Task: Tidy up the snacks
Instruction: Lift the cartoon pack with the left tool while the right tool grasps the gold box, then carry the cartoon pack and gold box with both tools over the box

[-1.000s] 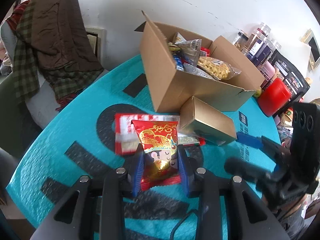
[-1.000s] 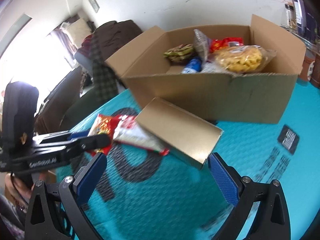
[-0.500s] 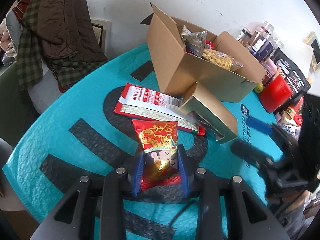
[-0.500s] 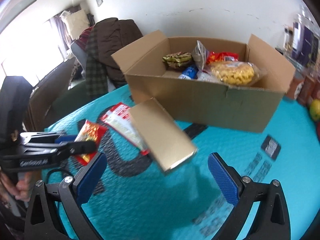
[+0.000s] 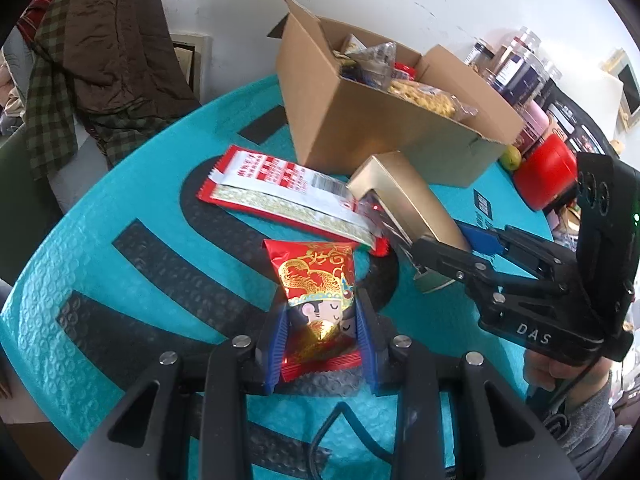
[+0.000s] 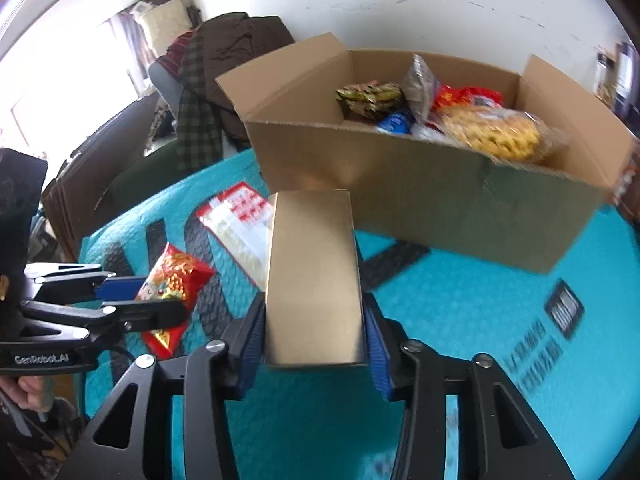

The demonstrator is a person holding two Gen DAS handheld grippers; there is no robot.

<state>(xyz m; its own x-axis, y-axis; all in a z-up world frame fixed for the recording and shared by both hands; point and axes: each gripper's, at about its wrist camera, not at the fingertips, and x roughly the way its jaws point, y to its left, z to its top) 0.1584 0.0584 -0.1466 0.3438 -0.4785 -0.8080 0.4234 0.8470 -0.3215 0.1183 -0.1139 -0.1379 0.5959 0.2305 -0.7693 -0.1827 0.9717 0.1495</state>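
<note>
A red snack packet (image 5: pixel 316 280) with a gold cartoon figure lies on the teal table mat (image 5: pixel 120 280); my left gripper (image 5: pixel 320 320) is shut on its near end. A gold box (image 6: pixel 314 264) sits between the blue pads of my right gripper (image 6: pixel 314 312), whose jaws are closing and touch both its long sides. In the left wrist view that gold box (image 5: pixel 404 200) leans over a flat red-and-white packet (image 5: pixel 280 188), with the right gripper (image 5: pixel 456 246) at its near end. Behind stands an open cardboard box (image 6: pixel 420 200) holding several snack bags.
Jars, a red container (image 5: pixel 544 168) and a green fruit (image 5: pixel 510 156) crowd the table's right edge. A brown coat and plaid cloth (image 5: pixel 100 60) hang over a chair at the left. A hand (image 5: pixel 560 368) holds the right gripper's handle. A white wall runs behind the carton.
The right gripper's wide-open jaws have come in around the gold box, which now lies lengthwise between them. The left gripper keeps its hold on the red packet.
</note>
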